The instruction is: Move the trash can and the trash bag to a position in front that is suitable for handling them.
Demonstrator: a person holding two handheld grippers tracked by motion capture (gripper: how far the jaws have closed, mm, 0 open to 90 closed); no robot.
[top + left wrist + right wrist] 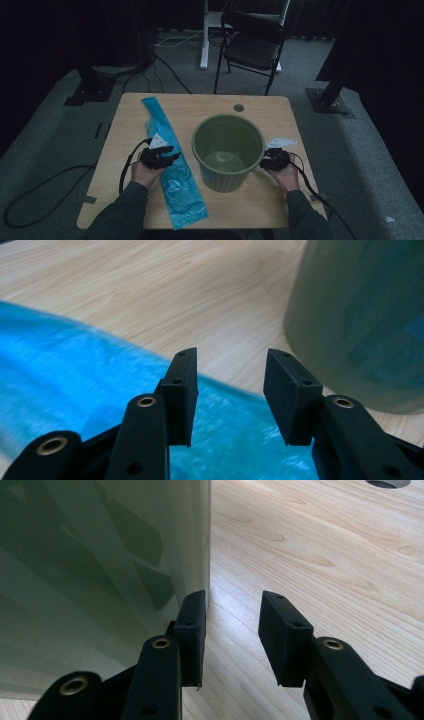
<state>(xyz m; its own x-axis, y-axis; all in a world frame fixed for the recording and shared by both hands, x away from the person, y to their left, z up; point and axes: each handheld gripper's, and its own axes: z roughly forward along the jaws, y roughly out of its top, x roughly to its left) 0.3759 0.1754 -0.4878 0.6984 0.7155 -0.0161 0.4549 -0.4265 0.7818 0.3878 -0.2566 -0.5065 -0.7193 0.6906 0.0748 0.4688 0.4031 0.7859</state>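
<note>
A green bin point(228, 150) stands upright on the wooden table point(260, 107), empty inside. A long blue plastic bag point(172, 165) lies flat to its left, running from the back of the table to the front edge. My left gripper point(167, 156) hovers over the middle of the bag, jaws open with nothing between them; in the left gripper view the bag point(75, 385) spreads below my left gripper point(230, 395) and the bin wall point(360, 325) rises at the right. My right gripper point(267, 159) sits open beside the bin's right wall point(100, 580), its left finger point(192, 630) close to it.
A black folding chair point(252, 45) and a white stand leg point(204, 35) are behind the table on grey carpet. A round cable hole point(238, 107) sits near the table's back edge. Black cables trail from both grippers off the table's sides.
</note>
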